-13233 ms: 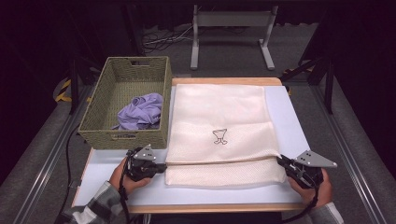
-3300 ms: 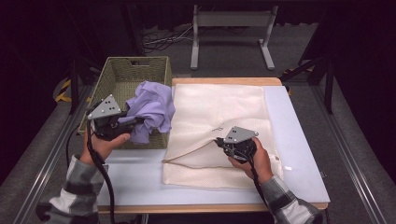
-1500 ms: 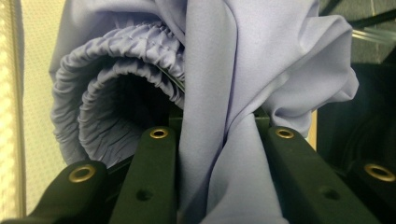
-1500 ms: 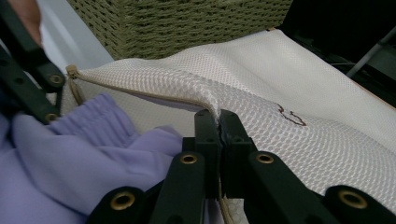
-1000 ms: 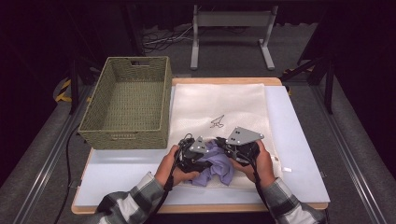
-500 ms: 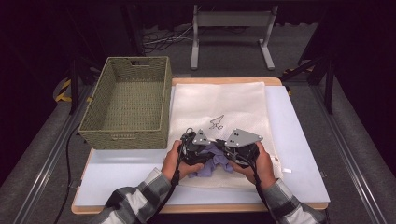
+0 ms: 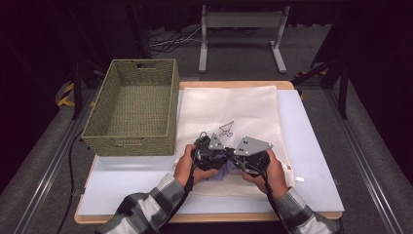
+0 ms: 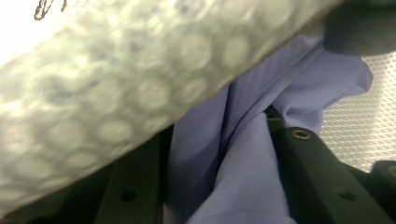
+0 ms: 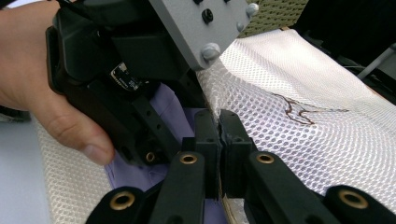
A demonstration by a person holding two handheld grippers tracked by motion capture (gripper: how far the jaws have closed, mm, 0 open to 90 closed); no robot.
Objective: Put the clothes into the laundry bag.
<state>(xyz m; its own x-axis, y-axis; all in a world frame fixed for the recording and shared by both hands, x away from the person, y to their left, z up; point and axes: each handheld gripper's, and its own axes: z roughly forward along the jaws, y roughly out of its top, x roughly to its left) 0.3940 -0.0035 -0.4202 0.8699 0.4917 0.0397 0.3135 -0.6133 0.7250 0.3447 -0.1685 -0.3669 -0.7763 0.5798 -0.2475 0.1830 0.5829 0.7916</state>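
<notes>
A white mesh bag (image 7: 243, 105) with a small dark emblem lies flat on the white board (image 7: 136, 185). My right gripper (image 9: 219, 123) is shut on the bag's upper layer at its near edge and holds it lifted. My left gripper (image 7: 208, 150) reaches into that mouth beside it. A purple cloth (image 8: 243, 177) lies bunched between its jaws under the mesh layer (image 8: 116, 93). These jaws have just been opening and stand apart, with the cloth loose in the gap. A bit of purple cloth (image 7: 221, 171) shows below both grippers. The two hands nearly touch.
An empty woven basket (image 7: 127, 144) stands left of the bag on the board. A grey metal stand (image 7: 238, 29) and cables lie on the dark floor beyond the table. Bare board lies to the left front and the right of the bag.
My left gripper has pushed rightward with the purple cloth, deeper under the lifted mesh, so less cloth shows. Its jaws have widened. The right gripper has kept still.
</notes>
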